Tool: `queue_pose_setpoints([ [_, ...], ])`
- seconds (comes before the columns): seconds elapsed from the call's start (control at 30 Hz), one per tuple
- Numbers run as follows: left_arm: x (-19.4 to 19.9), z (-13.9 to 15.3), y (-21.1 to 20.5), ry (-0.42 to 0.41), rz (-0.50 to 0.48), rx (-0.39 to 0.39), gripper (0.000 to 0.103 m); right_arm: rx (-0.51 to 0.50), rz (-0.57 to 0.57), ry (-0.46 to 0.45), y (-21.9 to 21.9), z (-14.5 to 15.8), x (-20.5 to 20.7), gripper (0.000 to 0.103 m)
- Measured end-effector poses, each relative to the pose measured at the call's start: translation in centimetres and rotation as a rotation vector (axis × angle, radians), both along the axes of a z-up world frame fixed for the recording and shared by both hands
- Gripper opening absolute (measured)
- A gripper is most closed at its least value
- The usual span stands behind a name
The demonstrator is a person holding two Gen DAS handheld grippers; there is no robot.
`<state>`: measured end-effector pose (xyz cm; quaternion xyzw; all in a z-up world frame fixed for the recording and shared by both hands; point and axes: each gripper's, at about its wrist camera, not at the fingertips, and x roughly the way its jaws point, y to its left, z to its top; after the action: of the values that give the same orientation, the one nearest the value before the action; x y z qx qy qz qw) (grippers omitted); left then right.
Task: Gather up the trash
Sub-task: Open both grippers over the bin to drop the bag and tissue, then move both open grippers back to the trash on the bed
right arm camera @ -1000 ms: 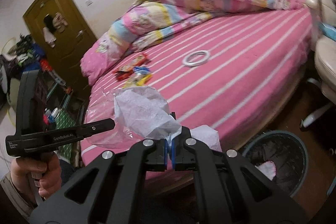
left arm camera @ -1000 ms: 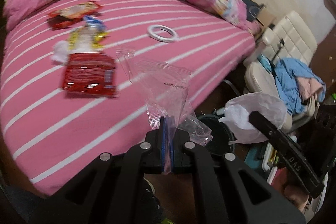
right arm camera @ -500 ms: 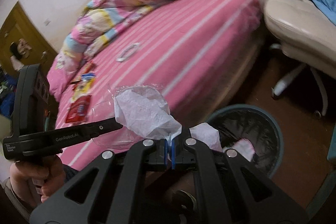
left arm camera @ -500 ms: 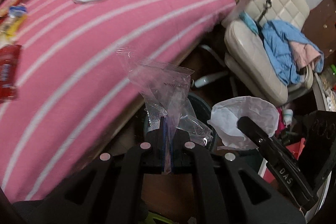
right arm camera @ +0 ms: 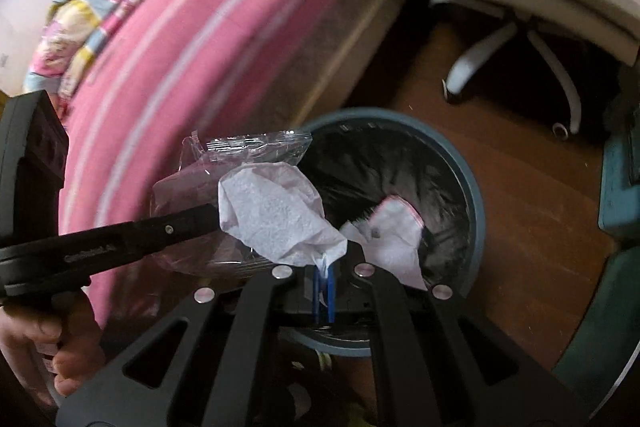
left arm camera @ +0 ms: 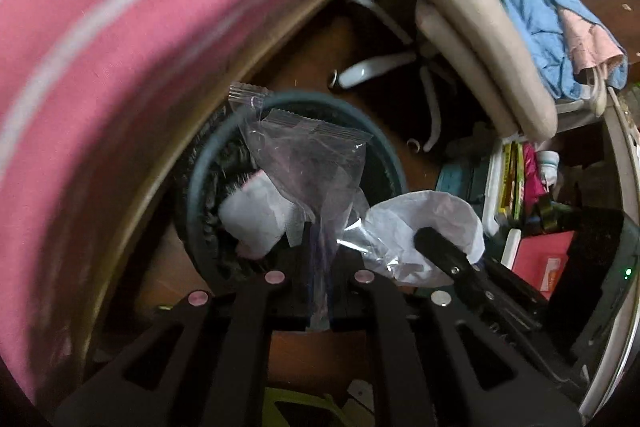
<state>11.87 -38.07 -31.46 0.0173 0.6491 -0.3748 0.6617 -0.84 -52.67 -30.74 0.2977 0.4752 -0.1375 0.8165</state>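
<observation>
My left gripper (left arm camera: 320,267) points down over a round teal bin (left arm camera: 384,151) lined with a black bag. A clear plastic wrapper (left arm camera: 312,163) stands up between its blue pads, and its jaws are opening. My right gripper (right arm camera: 325,267) is shut on a crumpled white tissue (right arm camera: 276,211), just over the near rim of the bin (right arm camera: 476,211). In the right wrist view the wrapper (right arm camera: 256,147) hangs left of the tissue. In the left wrist view the tissue (left arm camera: 436,223) is at the right. White paper (right arm camera: 396,239) lies inside the bin.
The pink striped bed (left arm camera: 100,67) runs close along the bin's left side. A cream office chair (left arm camera: 480,39) draped with blue clothing (left arm camera: 536,11) stands behind on a wooden floor (right arm camera: 520,187). Boxes and clutter (left arm camera: 536,259) fill the right. A hand (right arm camera: 60,347) holds the left gripper.
Both grippers came down off the bed and tilted toward the floor. The bin, earlier small at the edge, now lies right under the wrapper and the tissue.
</observation>
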Motion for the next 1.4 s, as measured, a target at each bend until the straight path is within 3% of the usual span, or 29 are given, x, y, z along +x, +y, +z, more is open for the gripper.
queue_pose_setpoints([
  [0.07, 0.2, -1.8, -0.2, 0.038, 0.006, 0.020, 0.008, -0.004, 0.000, 0.030, -0.3, -1.3, 0.2, 0.005],
  [0.17, 0.3, -4.1, 0.0, 0.084, 0.016, 0.051, 0.017, -0.006, -0.002, 0.073, -0.7, -3.3, 0.4, 0.005],
  [0.2, 0.3, -4.3, -0.2, 0.090, 0.017, 0.054, 0.022, -0.001, -0.003, 0.079, -0.7, -3.7, 0.4, 0.005],
  [0.23, 0.3, -4.6, -0.2, 0.093, 0.017, 0.058, 0.036, -0.001, -0.006, 0.089, -0.8, -4.1, 0.4, 0.007],
  [0.27, 0.3, -4.7, -0.2, 0.090, 0.019, 0.066, 0.047, -0.004, -0.011, 0.098, -0.9, -4.5, 0.3, 0.020],
  [0.3, 0.3, -4.7, -0.1, 0.079, 0.027, 0.071, 0.066, -0.003, -0.022, 0.096, -1.1, -4.6, 0.1, 0.030],
  [0.33, 0.4, -4.6, 0.0, 0.070, 0.034, 0.064, 0.069, -0.003, -0.033, 0.091, -1.2, -4.6, 0.1, 0.049],
  [0.37, 0.4, -4.4, 0.0, 0.069, 0.035, 0.051, 0.069, -0.009, -0.054, 0.080, -1.4, -4.4, -0.3, 0.060],
  [0.43, 0.6, -4.3, 0.2, 0.077, 0.040, 0.044, 0.073, -0.022, -0.074, 0.077, -1.6, -4.2, -0.6, 0.069],
  [0.6, 0.8, -3.1, 1.2, 0.062, 0.072, 0.010, 0.073, -0.033, -0.096, 0.058, -1.6, -2.5, -1.3, 0.072],
  [0.83, 0.5, 1.0, 3.2, -0.004, 0.130, -0.030, 0.086, -0.033, -0.106, -0.044, 0.3, 2.4, -2.2, 0.082],
  [1.17, 0.6, 10.6, 13.7, -0.126, 0.353, -0.240, 0.088, -0.063, 0.061, -0.222, 7.6, 12.6, 1.0, 0.083],
  [1.4, 2.0, 16.0, 23.2, -0.196, 0.504, -0.358, 0.088, -0.080, 0.273, -0.303, 17.2, 18.3, 6.3, 0.084],
])
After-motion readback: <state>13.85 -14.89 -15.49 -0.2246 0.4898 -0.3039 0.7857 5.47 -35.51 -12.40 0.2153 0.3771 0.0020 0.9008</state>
